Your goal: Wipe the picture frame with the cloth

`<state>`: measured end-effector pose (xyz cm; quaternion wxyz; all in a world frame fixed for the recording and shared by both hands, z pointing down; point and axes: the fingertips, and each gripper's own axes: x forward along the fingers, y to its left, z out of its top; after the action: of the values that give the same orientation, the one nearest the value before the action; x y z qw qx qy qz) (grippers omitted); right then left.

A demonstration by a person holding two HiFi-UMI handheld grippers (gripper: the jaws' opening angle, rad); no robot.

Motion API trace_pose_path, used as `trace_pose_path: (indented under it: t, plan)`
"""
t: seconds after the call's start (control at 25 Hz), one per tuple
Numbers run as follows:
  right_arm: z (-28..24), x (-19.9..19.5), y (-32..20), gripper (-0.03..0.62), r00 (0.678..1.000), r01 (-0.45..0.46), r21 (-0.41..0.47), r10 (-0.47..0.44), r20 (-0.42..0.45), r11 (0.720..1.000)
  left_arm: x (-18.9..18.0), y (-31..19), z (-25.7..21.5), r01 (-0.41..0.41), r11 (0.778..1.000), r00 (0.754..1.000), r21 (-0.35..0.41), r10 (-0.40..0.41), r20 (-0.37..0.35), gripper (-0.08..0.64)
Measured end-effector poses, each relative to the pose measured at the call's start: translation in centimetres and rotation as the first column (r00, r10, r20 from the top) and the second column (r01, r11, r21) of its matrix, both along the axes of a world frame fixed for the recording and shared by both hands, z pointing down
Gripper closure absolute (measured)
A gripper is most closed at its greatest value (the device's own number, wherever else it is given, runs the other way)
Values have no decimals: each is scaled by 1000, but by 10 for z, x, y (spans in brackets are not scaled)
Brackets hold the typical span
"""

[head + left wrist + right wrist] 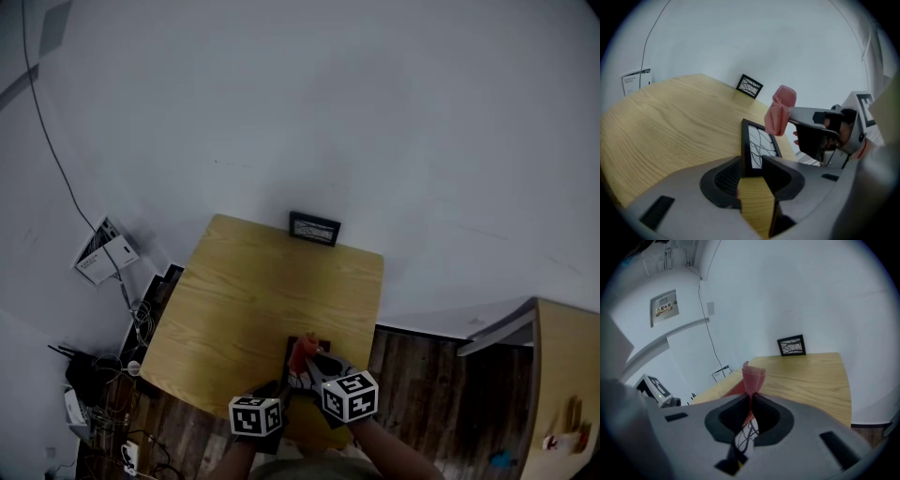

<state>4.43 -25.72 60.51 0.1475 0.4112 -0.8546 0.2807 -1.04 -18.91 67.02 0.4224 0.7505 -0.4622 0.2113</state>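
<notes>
My left gripper (753, 165) has its fingers apart, and the frame (759, 140) sits right at their tips, with bare table (670, 126) showing in the gap. I can't tell whether either pad touches it. My right gripper (751, 401) is clamped on the cloth (753, 376), which sticks up past the jaws in a bunched fold.

The frame is near the table's front edge, just below the cloth. I see its white, black-lined picture through the right jaws. From the left gripper view the right gripper and cloth hang just beyond the frame, crowding that side.

A far frame (314, 228) leans at the back edge against the wall (375, 112), well apart from the grippers. A thin cable (56, 159) runs down the wall to tangled gear (94, 384) on the floor (412, 375) at left. A cabinet (562, 375) stands at right.

The table is pale, grained wood with rounded corners. The cloth is pink with a fine waffle weave. Both frames are thin, black and rectangular. The floor is dark planks.
</notes>
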Motion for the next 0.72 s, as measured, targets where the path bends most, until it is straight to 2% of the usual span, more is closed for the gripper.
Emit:
trace_pose_path:
  t: [0.48,0.6,0.72]
  plan:
    - [52,-21,-19,577,971,91,-88,-108,-215,992,5,-2,14,-5,999,1000,-50,7,28,469]
    - [63,-25,-20,577,951,116,-106,-142,-276,988,4,-2,16,7,998,1000,-60,-7,7,469]
    - [71,-26,-21,577,912,153,-100,-180,-369,983,3,-2,17,17,998,1000,-59,-18,-6,466]
